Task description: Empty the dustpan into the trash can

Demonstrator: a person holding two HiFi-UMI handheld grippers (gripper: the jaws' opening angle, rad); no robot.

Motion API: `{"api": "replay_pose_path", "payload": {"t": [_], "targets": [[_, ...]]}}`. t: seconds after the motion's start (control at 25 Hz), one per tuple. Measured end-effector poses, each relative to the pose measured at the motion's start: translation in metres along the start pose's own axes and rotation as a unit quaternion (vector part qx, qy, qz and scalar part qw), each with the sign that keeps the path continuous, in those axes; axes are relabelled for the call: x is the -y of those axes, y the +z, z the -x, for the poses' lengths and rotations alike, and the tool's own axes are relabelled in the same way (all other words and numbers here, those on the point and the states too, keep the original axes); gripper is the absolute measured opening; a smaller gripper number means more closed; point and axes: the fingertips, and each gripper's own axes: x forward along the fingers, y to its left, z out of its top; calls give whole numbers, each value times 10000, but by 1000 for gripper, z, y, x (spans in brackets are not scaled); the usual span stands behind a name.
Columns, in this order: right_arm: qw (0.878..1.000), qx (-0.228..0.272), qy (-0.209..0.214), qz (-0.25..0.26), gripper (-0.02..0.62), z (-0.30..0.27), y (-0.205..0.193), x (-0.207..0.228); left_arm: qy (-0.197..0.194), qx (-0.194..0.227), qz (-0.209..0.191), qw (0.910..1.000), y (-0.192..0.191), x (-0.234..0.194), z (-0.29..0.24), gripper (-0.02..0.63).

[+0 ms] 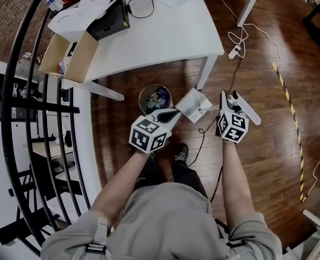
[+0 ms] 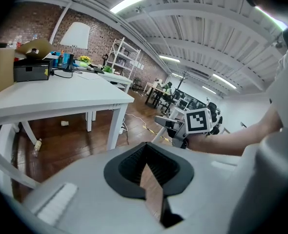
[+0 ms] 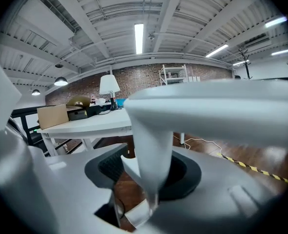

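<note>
**A:** Starting on the left: the left gripper (image 1: 173,113) has its jaws pressed together with nothing between them. Its nose points at the trash can (image 1: 141,97), which sits at its twelve o'clock under the table edge.

**B:** And the can's got litter in it already. Moving right, the white dustpan (image 1: 192,104) hangs at the can's three o'clock, just beside the rim and not over it yet.

**A:** The right gripper (image 1: 228,104) is carrying it, with the pan out at its ten o'clock. Its jaws are clamped on the handle (image 3: 151,150), partway closed around it.

**B:** It looks to me like light, stiff plastic. No sag, but it's smooth, so it could swivel in a two-pad pinch once tipped.

**A:** Agreed. I'd judge the handle the right place to hold, close to the pan for control. The free left gripper could steady the can.
</note>
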Motion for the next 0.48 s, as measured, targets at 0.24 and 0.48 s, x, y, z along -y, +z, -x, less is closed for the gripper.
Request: {"api": "replay_pose_path", "payload": {"t": [0.24,0.48], "targets": [[9997,-130,-206,-79,175,10,-10,12,-33,-6,-14,10000,-3,6,0,6],[9991,-296,-279,-144,233,22,-25,19,-62,6,-57,10000,-4,14,1,5]]}}
